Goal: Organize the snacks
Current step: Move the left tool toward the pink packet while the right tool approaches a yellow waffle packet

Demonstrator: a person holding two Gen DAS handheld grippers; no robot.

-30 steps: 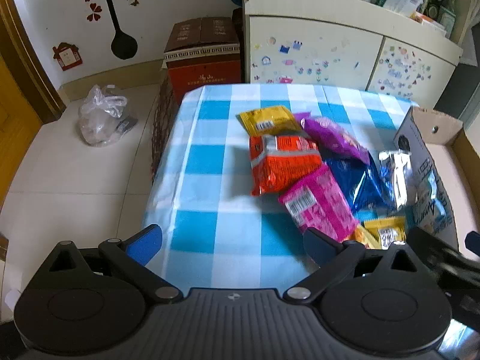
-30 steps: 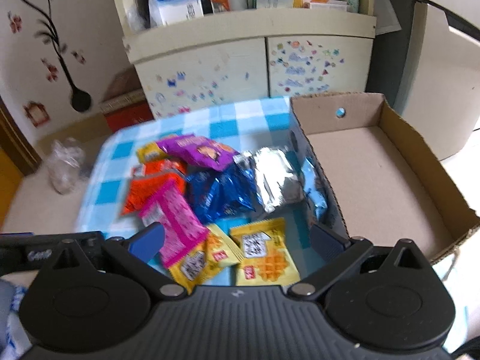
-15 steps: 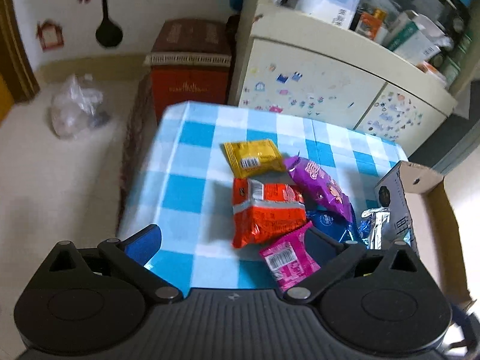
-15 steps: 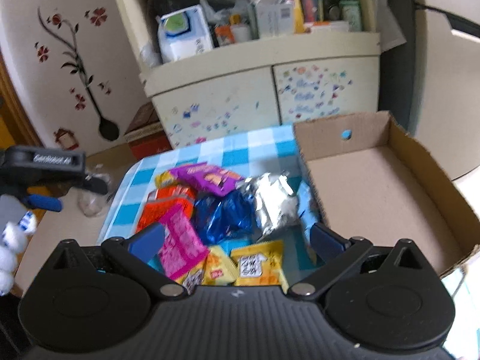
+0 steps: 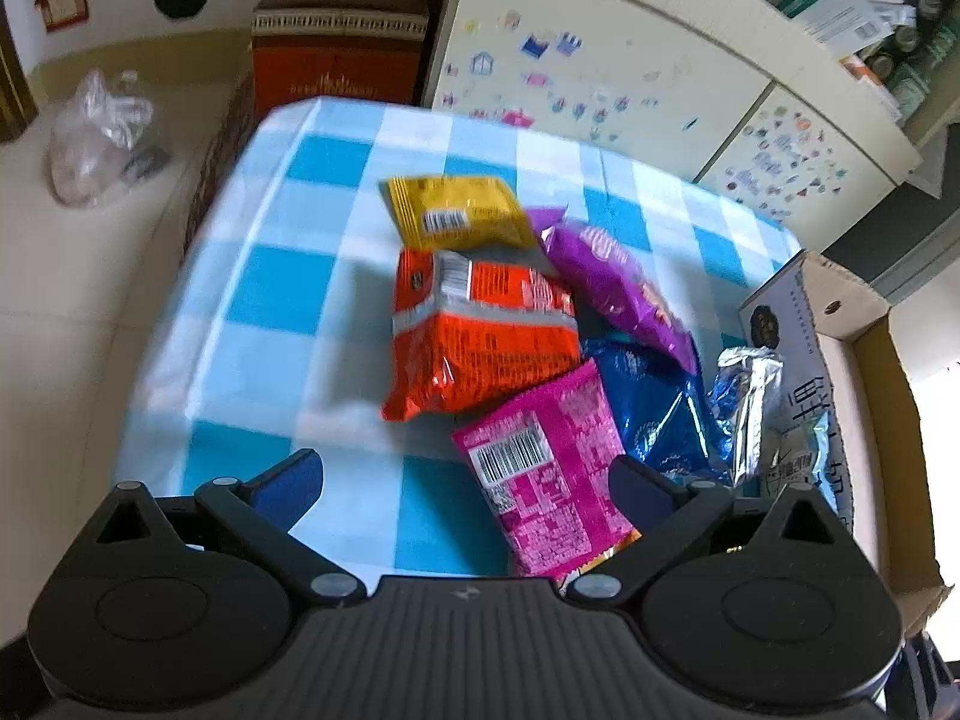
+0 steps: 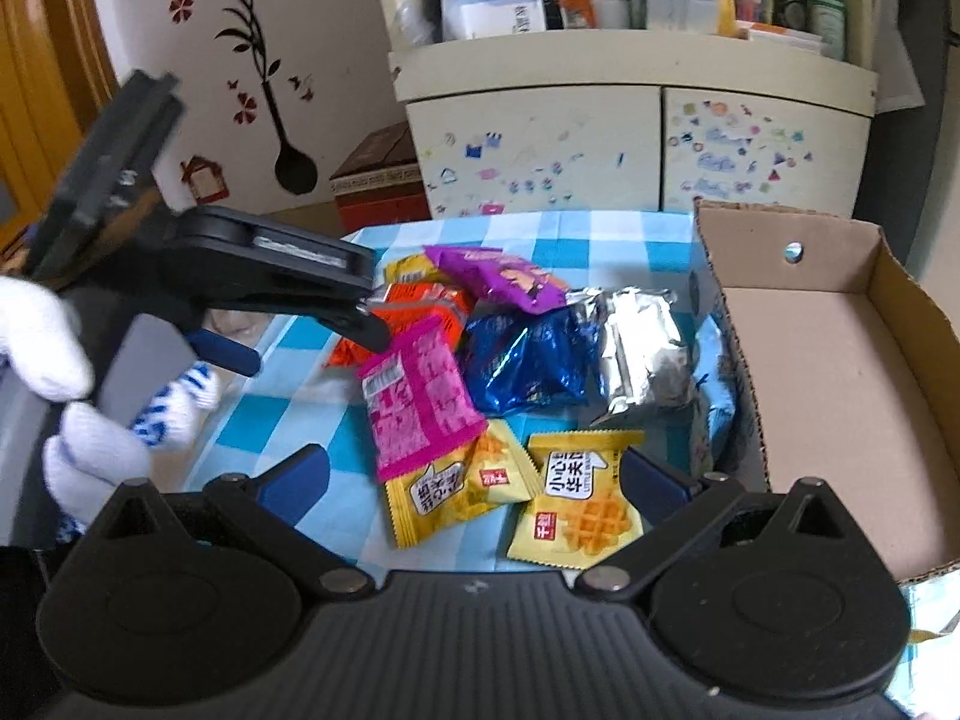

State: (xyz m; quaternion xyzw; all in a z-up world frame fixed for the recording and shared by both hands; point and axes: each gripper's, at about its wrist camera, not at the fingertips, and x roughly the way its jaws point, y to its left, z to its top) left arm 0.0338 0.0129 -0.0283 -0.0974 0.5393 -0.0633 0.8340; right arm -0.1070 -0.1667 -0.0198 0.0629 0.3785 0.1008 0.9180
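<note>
Nothing packed yet: cardboard box point(image 6: 840, 372) empty, all snack packets point(image 6: 522, 360) piled on the desk point(image 5: 288, 300) beside it. Left gripper point(image 5: 465, 480) and right gripper point(image 6: 474, 477) fingers both spread, holding nothing. Whole pile left to move.

We count eight snack packets on the checked surface point(image 6: 282, 420). Two are yellow waffle packets point(image 6: 459, 489) point(image 6: 579, 501), lying side by side at six o'clock of the heap. One pink packet point(image 6: 420, 399) lies at nine o'clock of the blue packet point(image 6: 528, 363), also single. One silver packet point(image 6: 642, 336) sits at three o'clock of the blue one. One orange packet point(image 5: 480, 333), one purple packet point(image 5: 618, 288) and one plain yellow packet point(image 5: 459, 210) fill the twelve o'clock end. One open cardboard box point(image 6: 840, 372) stands at three o'clock of the heap. On the floor we count one red-brown carton point(image 5: 339, 45) and one clear plastic bag point(image 5: 99, 138). We see two grippers, the left point(image 6: 312, 339) and the right point(image 6: 474, 480).
</note>
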